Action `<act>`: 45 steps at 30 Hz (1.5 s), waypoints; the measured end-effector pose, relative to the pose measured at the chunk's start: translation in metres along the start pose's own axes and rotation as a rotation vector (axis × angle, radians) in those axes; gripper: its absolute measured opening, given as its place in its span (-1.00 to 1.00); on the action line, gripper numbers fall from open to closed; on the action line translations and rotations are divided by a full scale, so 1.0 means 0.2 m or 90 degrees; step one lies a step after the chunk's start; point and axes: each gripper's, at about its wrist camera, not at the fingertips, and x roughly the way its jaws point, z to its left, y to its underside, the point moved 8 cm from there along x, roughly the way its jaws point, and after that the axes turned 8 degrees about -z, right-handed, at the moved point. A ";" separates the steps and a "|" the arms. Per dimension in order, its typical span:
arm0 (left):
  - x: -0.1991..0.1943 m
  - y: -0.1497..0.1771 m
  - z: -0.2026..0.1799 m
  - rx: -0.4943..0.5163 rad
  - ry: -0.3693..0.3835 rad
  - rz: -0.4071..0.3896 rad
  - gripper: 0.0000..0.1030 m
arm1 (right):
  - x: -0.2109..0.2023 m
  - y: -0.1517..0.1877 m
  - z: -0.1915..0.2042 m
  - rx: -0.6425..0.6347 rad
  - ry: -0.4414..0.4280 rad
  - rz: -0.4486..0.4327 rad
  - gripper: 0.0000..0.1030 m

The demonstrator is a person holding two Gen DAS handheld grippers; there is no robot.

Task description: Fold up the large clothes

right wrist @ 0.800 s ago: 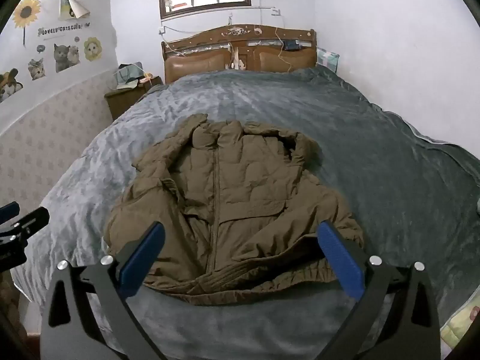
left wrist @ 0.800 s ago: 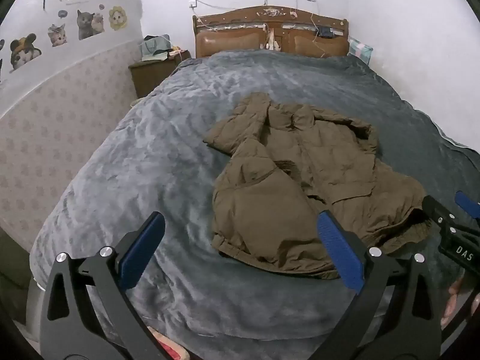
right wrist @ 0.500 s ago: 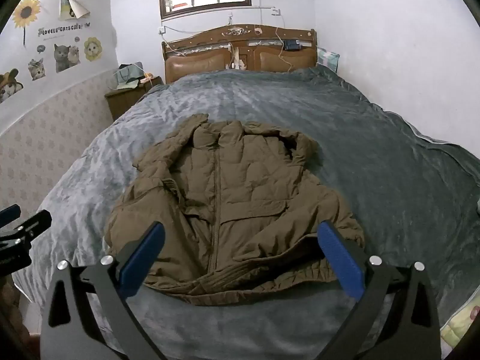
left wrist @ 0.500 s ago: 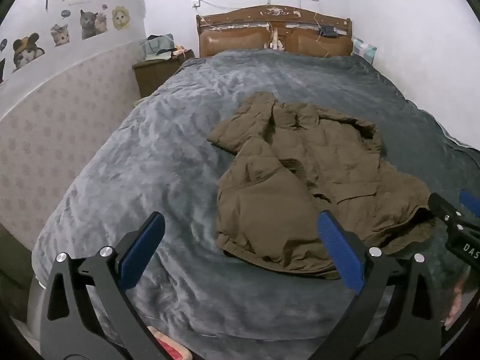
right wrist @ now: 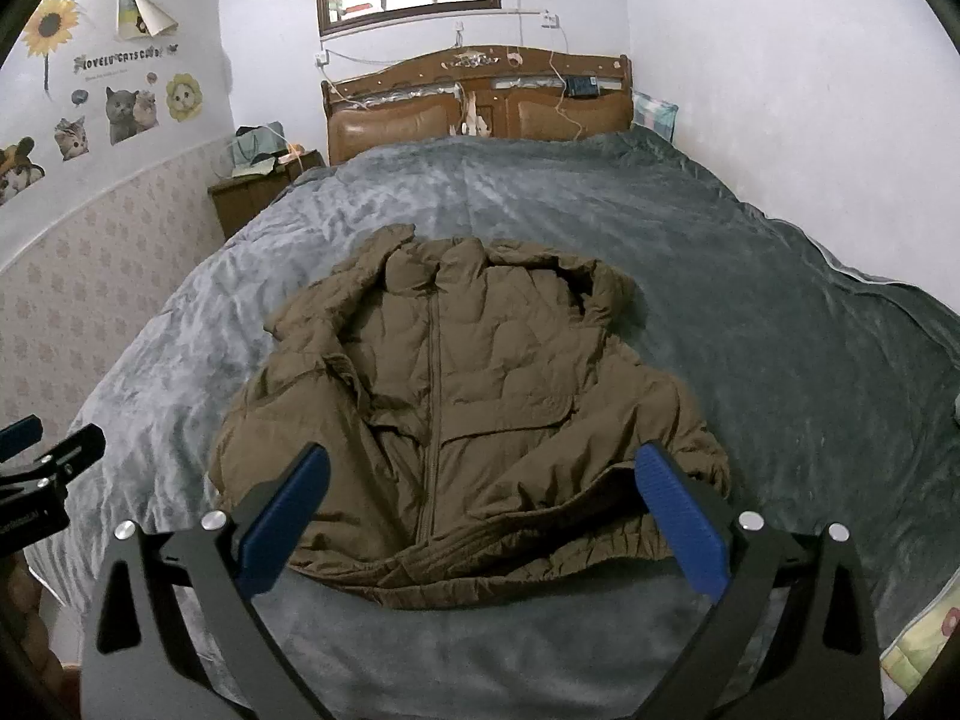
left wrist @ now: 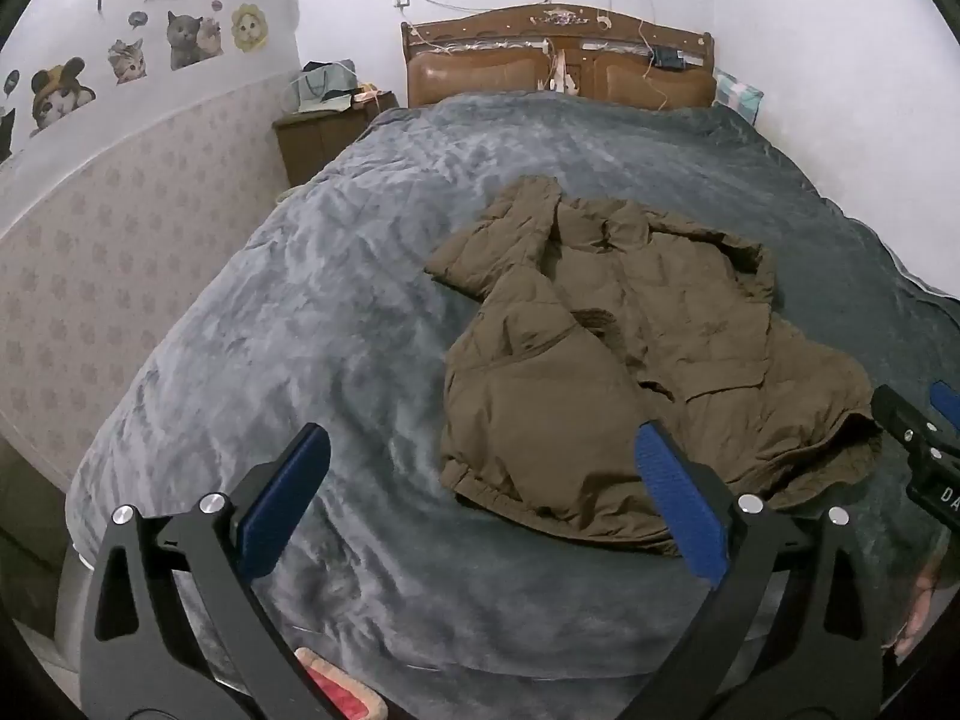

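Observation:
A brown padded jacket point(right wrist: 468, 408) lies front up on the grey bed, zipped, collar toward the headboard, hem toward me, sleeves bunched at its sides. It also shows in the left wrist view point(left wrist: 624, 372), right of centre. My left gripper point(left wrist: 480, 480) is open and empty above the bed's near edge, left of the jacket's hem. My right gripper point(right wrist: 480, 504) is open and empty, hovering just above the hem. Each gripper shows at the edge of the other's view.
The grey blanket point(right wrist: 750, 276) covers the whole bed point(left wrist: 270, 312). A wooden headboard point(right wrist: 480, 96) stands at the far end. A nightstand point(right wrist: 252, 195) with a bag sits at the far left by the wall. A patterned cloth point(right wrist: 924, 636) shows at the lower right.
Both grippers have drifted slightly; the jacket sits a little more to the right in the left wrist view. The jacket itself has not moved. Both grippers stay open.

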 end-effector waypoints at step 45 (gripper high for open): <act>-0.03 0.00 -0.01 0.003 -0.007 0.003 0.94 | 0.01 0.00 0.02 0.000 -0.001 0.001 0.97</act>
